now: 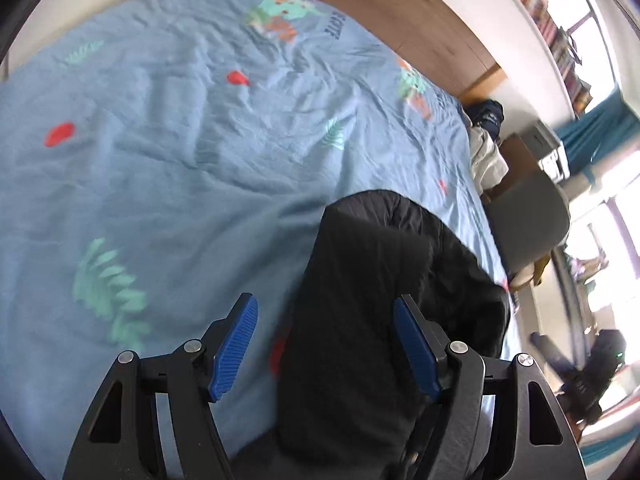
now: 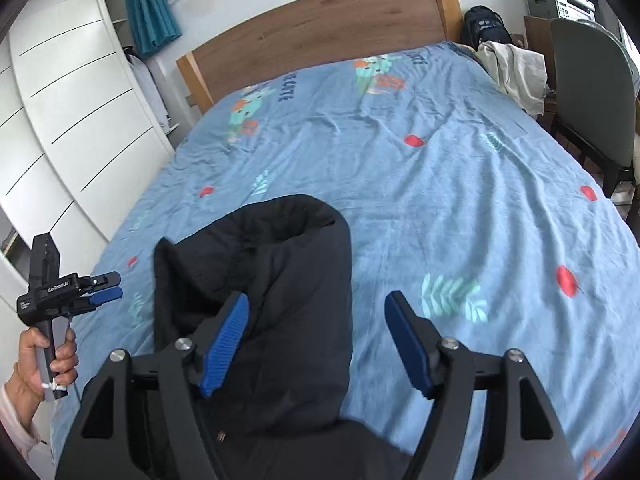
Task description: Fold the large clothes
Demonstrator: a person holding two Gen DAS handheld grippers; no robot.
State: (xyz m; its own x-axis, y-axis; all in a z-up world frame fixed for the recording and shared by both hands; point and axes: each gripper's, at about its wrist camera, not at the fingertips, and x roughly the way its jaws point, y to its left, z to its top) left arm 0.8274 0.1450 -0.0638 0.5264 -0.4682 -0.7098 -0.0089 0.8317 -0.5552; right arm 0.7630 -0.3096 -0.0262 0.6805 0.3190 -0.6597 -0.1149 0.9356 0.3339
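Note:
A black padded jacket (image 2: 276, 280) lies bunched on the blue printed bed cover (image 2: 440, 184), its rounded end pointing toward the headboard. It also shows in the left wrist view (image 1: 376, 292). My right gripper (image 2: 318, 308) is open and empty, jaws wide, hovering above the jacket's near part. My left gripper (image 1: 326, 312) is open and empty above the jacket's left edge. In the right wrist view the left gripper (image 2: 110, 288) is held by a hand off the bed's left side, apart from the jacket.
A wooden headboard (image 2: 320, 20) is at the far end. A white wardrobe (image 2: 68, 120) stands left of the bed. A grey chair (image 2: 588, 92), a pale cloth (image 2: 516, 68) and a dark backpack (image 2: 484, 24) are at the right.

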